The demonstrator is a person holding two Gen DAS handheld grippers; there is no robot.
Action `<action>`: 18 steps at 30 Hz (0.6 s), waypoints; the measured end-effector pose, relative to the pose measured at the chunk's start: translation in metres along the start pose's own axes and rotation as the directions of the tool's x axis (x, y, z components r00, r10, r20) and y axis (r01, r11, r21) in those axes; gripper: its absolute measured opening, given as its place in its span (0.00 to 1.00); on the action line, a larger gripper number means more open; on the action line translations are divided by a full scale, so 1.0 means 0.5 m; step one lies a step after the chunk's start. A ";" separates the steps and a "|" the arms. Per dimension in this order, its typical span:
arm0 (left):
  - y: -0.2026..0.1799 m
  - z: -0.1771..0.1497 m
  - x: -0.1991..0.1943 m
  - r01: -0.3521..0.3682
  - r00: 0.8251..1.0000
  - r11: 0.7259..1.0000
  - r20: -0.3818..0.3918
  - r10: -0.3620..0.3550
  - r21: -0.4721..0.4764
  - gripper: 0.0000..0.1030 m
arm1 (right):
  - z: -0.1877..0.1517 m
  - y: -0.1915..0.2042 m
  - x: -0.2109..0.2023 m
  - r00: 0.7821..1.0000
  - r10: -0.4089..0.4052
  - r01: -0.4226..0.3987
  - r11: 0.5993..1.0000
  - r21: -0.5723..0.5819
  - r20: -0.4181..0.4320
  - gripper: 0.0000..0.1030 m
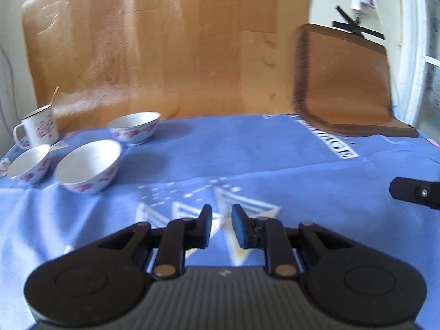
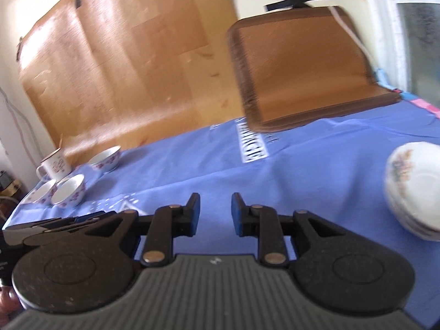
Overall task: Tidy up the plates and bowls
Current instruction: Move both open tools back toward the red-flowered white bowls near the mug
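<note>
Three white bowls with pink flowers stand on the blue cloth at the far left: a near one [image 1: 88, 166], a small one [image 1: 29, 165] and a far one [image 1: 134, 127]. They also show in the right wrist view [image 2: 68, 189]. A stack of white flowered plates [image 2: 415, 189] sits at the right edge of the right wrist view. My left gripper [image 1: 221, 225] is open and empty, low over the cloth, right of the bowls. My right gripper [image 2: 214, 214] is open and empty, left of the plates. Its tip shows in the left wrist view [image 1: 415, 194].
A white enamel mug [image 1: 38, 130] with a stick in it stands behind the bowls. A brown woven mat [image 1: 343, 79] leans at the back right on the blue cloth [image 1: 275, 148]. A wooden board [image 1: 154, 44] covers the wall behind.
</note>
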State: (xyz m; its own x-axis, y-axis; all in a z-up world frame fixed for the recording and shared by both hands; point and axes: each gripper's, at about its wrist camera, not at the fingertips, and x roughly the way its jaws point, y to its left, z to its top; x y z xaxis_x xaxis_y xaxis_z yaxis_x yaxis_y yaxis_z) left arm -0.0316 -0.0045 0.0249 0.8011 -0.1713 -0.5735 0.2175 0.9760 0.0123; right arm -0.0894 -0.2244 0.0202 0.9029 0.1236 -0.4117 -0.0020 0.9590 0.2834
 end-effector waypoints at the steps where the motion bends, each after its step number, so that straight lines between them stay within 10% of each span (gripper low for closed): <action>1: 0.012 -0.003 0.001 -0.007 1.000 1.000 -0.002 0.007 -0.008 0.17 | 0.000 0.011 0.006 1.000 0.010 -0.010 1.000 -0.008 -0.007 0.27; 18: 0.168 -0.024 0.001 -0.117 0.993 0.988 -0.001 0.117 -0.105 0.19 | -0.008 0.146 0.109 0.980 0.156 -0.165 0.984 -0.064 -0.124 0.27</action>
State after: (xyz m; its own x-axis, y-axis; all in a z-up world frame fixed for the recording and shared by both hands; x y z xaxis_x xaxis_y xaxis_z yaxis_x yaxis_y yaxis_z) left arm -0.0194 0.0792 0.0160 0.8206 -0.0554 -0.5689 0.0626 0.9980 -0.0069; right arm -0.0423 -0.1466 0.0150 0.8310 0.3025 -0.4668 -0.1786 0.9398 0.2912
